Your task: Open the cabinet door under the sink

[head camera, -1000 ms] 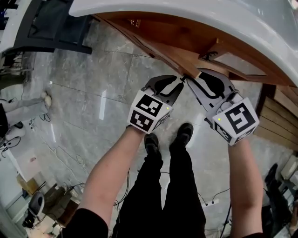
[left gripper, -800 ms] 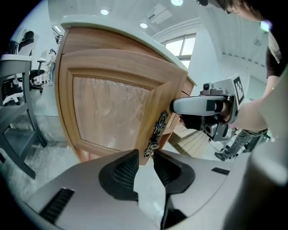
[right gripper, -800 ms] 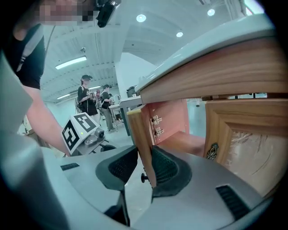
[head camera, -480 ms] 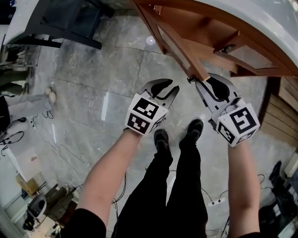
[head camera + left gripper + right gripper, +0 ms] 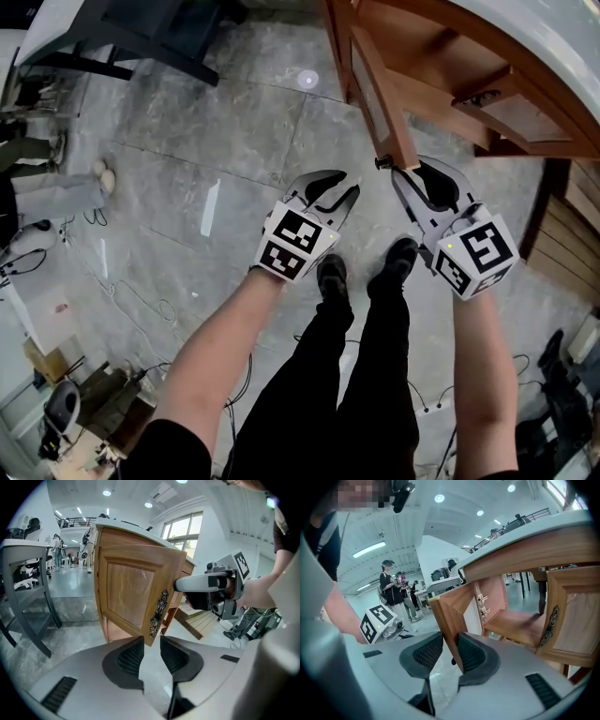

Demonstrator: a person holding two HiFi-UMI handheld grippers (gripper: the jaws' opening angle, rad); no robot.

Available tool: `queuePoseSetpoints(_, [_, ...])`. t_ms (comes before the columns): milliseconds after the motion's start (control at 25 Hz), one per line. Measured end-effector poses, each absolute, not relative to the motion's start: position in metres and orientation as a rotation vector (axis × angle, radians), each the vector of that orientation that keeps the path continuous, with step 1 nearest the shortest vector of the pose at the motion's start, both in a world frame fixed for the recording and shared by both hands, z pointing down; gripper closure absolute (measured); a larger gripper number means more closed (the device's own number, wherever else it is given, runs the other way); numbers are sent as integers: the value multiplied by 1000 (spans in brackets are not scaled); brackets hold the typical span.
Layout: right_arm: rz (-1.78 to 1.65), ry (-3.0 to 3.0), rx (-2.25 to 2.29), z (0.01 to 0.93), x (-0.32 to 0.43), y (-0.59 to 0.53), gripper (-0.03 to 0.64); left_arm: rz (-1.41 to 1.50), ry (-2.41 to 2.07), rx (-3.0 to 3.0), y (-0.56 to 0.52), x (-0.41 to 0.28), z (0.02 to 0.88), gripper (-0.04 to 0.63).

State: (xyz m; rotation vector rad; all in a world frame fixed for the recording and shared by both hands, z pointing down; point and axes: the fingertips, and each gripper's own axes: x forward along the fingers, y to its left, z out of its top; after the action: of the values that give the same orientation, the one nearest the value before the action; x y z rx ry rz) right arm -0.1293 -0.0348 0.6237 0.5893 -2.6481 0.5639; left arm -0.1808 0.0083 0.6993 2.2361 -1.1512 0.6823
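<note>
The wooden cabinet door (image 5: 380, 94) stands swung open under the white sink counter (image 5: 525, 47). My right gripper (image 5: 410, 169) is shut on the door's free edge near its lower corner, by the dark knob (image 5: 380, 161). In the right gripper view the door's edge (image 5: 450, 616) fills the gap between both pads of that gripper (image 5: 450, 644). Its jaws have just been opening slightly. My left gripper (image 5: 339, 183) hangs open and empty left of the door, apart from it. The left gripper view shows the door's front (image 5: 131, 597) and its ornate handle (image 5: 158, 613) beyond the jaws (image 5: 152, 644).
A second door (image 5: 576, 616) stands to the right of the open cabinet interior (image 5: 511, 620). The person's legs and shoes (image 5: 366, 272) are just below the grippers. Black furniture legs (image 5: 141, 37) stand at far left, cables (image 5: 131, 300) lie on the floor, wooden planks (image 5: 572, 225) at right.
The door has swung further open, its free edge coming toward me. Both grippers have drawn back from the cabinet. The left gripper now sits clear of the door edge it was close to.
</note>
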Motion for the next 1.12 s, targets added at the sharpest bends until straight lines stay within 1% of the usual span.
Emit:
queuePoseSetpoints(320, [551, -2660, 474, 625, -161, -19, 486, 689, -1193, 2246, 11, -189, 699, 422])
queuePoseSetpoints(520, [562, -2670, 387, 624, -187, -5, 494, 703, -1235, 2239, 9, -192, 696, 391])
queuePoseSetpoints(600, [560, -2678, 357, 622, -196, -1, 522, 703, -1260, 2226, 8, -196, 695, 388])
queuePoseSetpoints(960, [634, -2679, 398, 632, -186, 0, 541, 657, -1377, 2146, -4, -217, 694, 393])
queuePoseSetpoints(1120, [631, -2689, 368, 629, -196, 4, 554, 663, -1372, 2142, -3, -214, 696, 393])
